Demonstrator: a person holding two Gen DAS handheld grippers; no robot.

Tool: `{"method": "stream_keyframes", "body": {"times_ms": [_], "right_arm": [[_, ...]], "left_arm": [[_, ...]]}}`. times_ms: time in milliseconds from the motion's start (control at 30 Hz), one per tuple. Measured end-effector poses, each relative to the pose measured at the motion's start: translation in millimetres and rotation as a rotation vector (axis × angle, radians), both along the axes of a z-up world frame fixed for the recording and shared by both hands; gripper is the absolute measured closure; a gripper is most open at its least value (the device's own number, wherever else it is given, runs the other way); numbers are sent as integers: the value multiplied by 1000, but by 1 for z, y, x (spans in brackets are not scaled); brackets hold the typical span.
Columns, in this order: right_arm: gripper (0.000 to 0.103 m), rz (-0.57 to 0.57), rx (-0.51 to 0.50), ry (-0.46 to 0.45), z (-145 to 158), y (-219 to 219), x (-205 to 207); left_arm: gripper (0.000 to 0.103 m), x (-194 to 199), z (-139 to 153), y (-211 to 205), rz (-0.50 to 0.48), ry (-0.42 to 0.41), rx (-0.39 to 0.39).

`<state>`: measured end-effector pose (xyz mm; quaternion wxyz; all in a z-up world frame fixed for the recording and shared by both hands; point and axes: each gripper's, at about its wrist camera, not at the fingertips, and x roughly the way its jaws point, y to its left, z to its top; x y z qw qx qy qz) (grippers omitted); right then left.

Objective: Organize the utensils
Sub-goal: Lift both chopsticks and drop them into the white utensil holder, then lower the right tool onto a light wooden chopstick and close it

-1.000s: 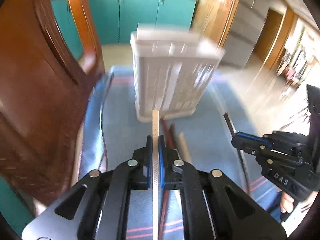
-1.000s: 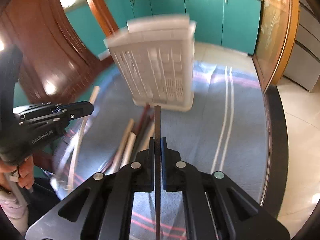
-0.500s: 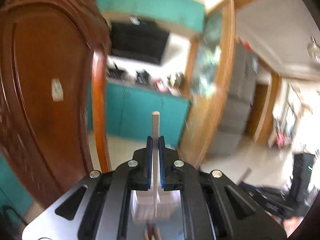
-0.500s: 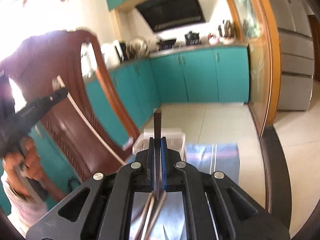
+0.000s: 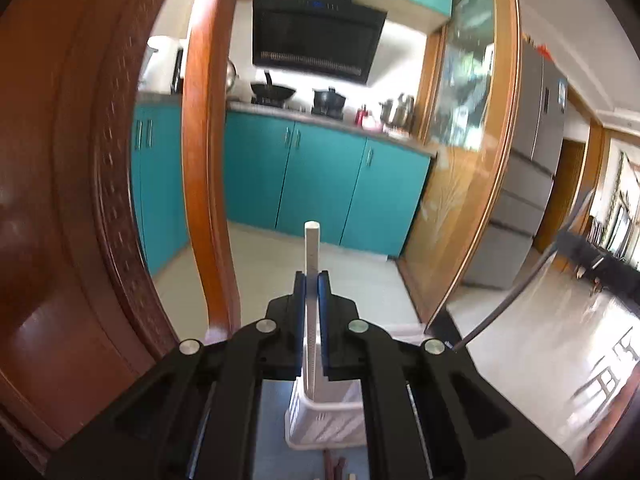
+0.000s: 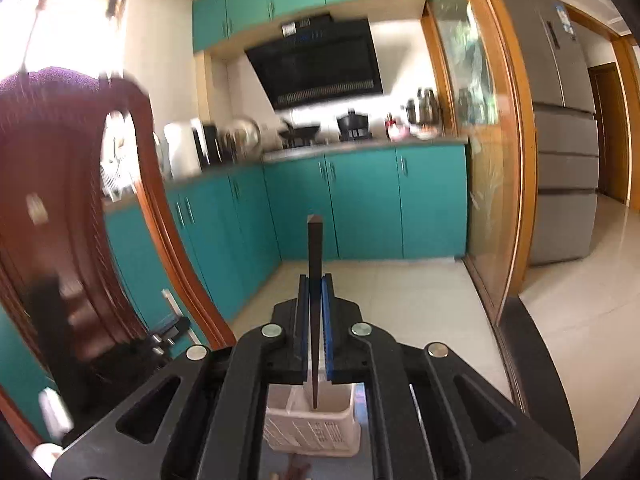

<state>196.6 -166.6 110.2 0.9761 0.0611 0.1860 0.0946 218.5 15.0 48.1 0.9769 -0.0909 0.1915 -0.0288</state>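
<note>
1 white chopstick point(image 5: 311, 280) is clamped upright in the left gripper point(image 5: 311, 280) and 1 dark chopstick point(image 6: 315, 280) in the right gripper point(image 6: 315, 282), each lower tip poised directly over the white slotted basket point(image 6: 316, 432) below.

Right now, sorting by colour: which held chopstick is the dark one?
The dark chopstick in the right gripper; the left gripper grips a white chopstick.

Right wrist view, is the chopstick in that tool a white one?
No, the right tool is shut on a dark chopstick standing upright over the white basket.
</note>
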Motion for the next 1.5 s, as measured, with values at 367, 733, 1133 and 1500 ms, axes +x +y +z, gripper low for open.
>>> {"method": "stream_keyframes", "body": {"times_ms": [367, 733, 1133, 1500], "right_arm": [[82, -21, 20, 59, -45, -12, -9], [63, 106, 47, 207, -87, -25, -72], [95, 276, -81, 769, -228, 63, -36], [96, 55, -32, 759, -223, 13, -25]], "left_arm": [[89, -19, -8, 2, -10, 0, 84], [72, -63, -10, 9, -4, -28, 109], [66, -47, -59, 18, -31, 225, 41], [63, -27, -121, -2, -179, 539, -14]]}}
